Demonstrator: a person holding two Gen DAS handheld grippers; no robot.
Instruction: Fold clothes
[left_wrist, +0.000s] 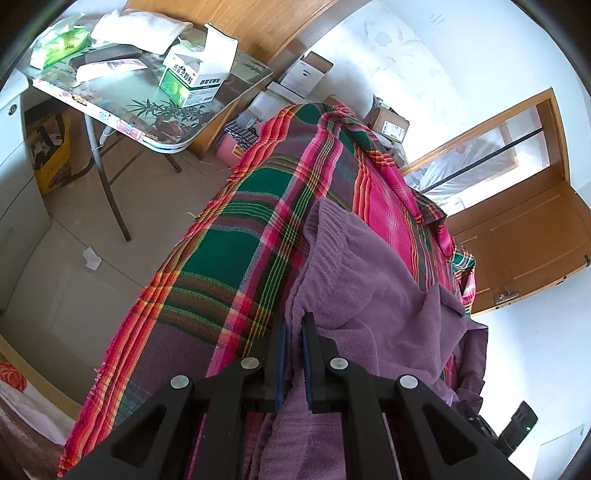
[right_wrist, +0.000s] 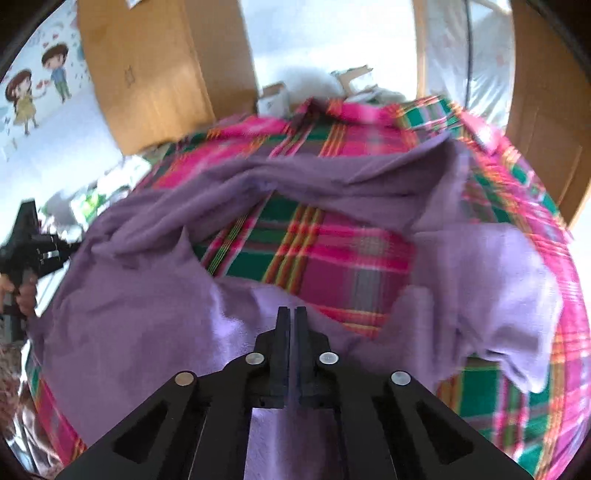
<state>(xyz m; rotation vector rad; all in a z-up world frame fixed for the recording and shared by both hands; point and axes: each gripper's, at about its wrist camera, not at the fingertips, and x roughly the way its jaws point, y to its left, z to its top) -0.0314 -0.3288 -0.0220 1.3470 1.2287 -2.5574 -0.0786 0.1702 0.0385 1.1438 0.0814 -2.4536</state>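
Both wrist views, mid-fold. I hold the purple garment (right_wrist: 147, 295) — a soft fleece-like piece, its exact type not clear to me — over the plaid bedspread (left_wrist: 229, 236) that covers the bed. My left gripper (left_wrist: 294, 328) has its two fingers drawn close with a fold of the purple fabric running between them; I read this as a pinch on the garment's edge. My right gripper (right_wrist: 291, 314) shows its fingers pressed nearly together at a hem of the same garment, so it too appears clamped on the cloth. In the right wrist view the left gripper (right_wrist: 33, 240) also appears at the far left, held by a hand, at the other side of the garment.

Progress, as I judge it: early. The garment lies spread and rumpled, with a patch of bedspread showing through an opening in its middle and a loose flap (right_wrist: 517, 295) trailing to the right — no flat, squared fold is visible yet. The right wrist view is blurred, so finer creases cannot be read. What remains is to lay the cloth flat, bring the gripped edges across, and stack it into a compact shape.

Background, left wrist view: a folding table (left_wrist: 229, 99) bearing a green-and-white box (left_wrist: 192, 81), well apart from the bed, and a wooden door (left_wrist: 524, 236) beyond.
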